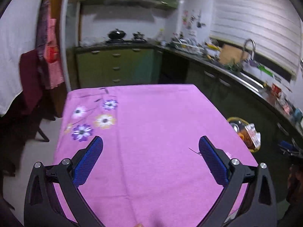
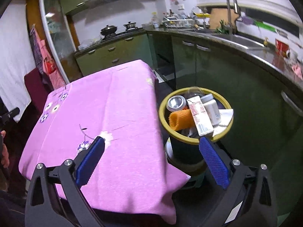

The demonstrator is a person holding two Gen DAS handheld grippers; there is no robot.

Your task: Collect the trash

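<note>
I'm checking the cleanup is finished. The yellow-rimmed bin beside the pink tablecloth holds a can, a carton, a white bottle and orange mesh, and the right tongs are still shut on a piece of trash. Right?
Not quite: the right tongs are open and empty, as the right wrist view shows. The bin beside the pink tablecloth does hold the can, carton, white bottle and orange mesh.

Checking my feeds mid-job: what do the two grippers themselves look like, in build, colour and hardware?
They look identical. The left gripper and the right gripper each have a black frame of curved linkage arms with triangular cut-outs, joined by round silver pivot bolts. Each finger carries a long blue pad with a fine ribbed texture. No cables or markings show.
</note>
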